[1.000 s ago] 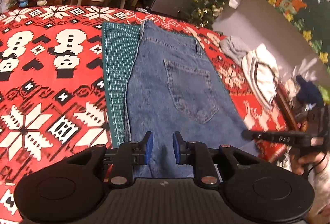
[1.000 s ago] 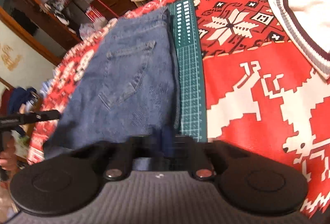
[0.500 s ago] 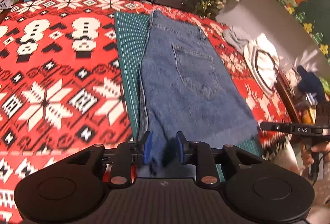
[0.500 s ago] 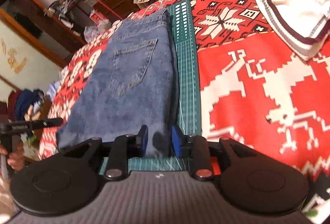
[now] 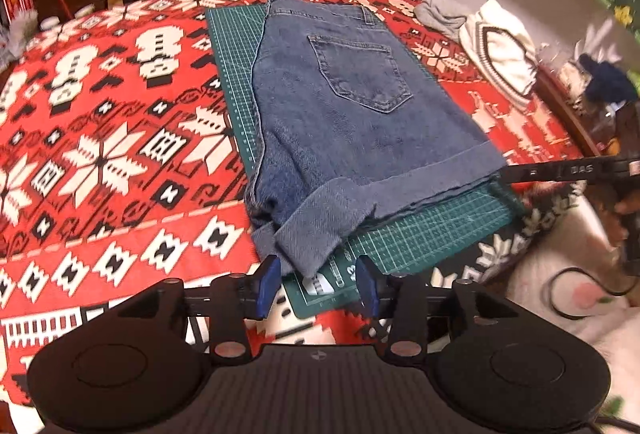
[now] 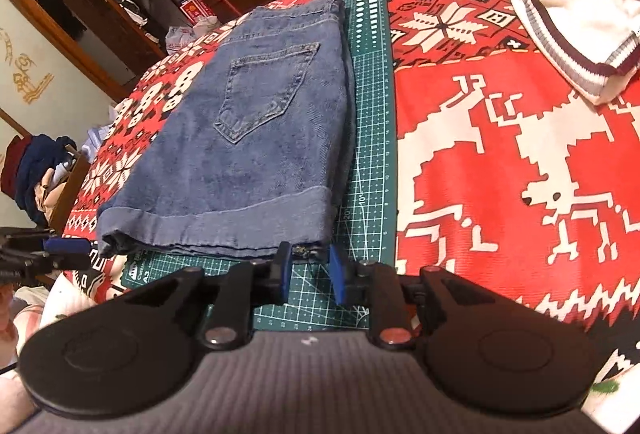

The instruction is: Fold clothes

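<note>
My left hand-held gripper (image 5: 316,286) had just been opening, its blue pads standing apart and gripping nothing, with the loose, rolled corner of the folded blue denim shorts (image 5: 352,114) lying just ahead, between the pads but unpressed. My right hand-held gripper (image 6: 308,272) had eased slightly narrower, also empty, its pads at the hem's other corner. The shorts ran lengthwise away from me along the green gridded cutting mat (image 5: 232,74) on the red patterned tablecloth (image 5: 100,122), hem nearest, waistband farthest. I judged the left nearer the untidy corner.
</note>
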`<move>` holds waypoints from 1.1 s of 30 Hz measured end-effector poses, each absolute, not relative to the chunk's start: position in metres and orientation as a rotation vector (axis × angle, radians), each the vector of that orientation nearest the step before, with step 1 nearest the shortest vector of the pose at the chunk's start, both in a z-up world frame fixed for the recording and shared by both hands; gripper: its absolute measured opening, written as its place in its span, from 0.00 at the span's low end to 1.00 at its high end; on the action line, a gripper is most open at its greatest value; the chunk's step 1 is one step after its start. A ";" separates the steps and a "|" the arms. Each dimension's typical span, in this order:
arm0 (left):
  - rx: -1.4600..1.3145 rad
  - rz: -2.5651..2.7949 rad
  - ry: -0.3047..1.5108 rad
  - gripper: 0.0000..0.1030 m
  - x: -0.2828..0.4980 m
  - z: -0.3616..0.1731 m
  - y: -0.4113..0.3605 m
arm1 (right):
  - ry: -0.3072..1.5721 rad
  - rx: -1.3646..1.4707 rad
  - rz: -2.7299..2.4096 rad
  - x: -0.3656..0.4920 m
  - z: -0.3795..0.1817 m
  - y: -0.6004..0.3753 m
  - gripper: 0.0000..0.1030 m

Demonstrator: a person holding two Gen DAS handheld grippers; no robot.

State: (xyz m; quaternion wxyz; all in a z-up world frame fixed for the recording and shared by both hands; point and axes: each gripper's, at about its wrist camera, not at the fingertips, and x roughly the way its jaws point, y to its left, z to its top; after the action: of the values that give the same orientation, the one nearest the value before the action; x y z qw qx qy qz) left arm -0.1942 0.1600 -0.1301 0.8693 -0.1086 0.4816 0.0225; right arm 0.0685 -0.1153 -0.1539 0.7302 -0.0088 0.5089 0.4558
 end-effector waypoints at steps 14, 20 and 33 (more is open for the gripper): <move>-0.282 0.152 0.938 0.07 -0.192 -0.125 0.187 | 1.053 -0.009 1.018 0.063 -0.146 -0.117 0.01; -0.315 0.134 0.968 0.07 -0.190 -0.134 0.185 | 1.092 -0.059 0.999 0.062 -0.153 -0.112 0.02; -0.343 0.116 0.996 0.12 -0.190 -0.142 0.190 | 1.187 0.103 0.930 0.086 -0.161 -0.103 0.33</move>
State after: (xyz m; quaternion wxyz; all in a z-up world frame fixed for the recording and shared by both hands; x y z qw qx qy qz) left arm -0.1903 0.1900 -0.1424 0.8629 -0.1635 0.4749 0.0552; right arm 0.0862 -0.1029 -0.1609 0.7277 0.0465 0.5387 0.4219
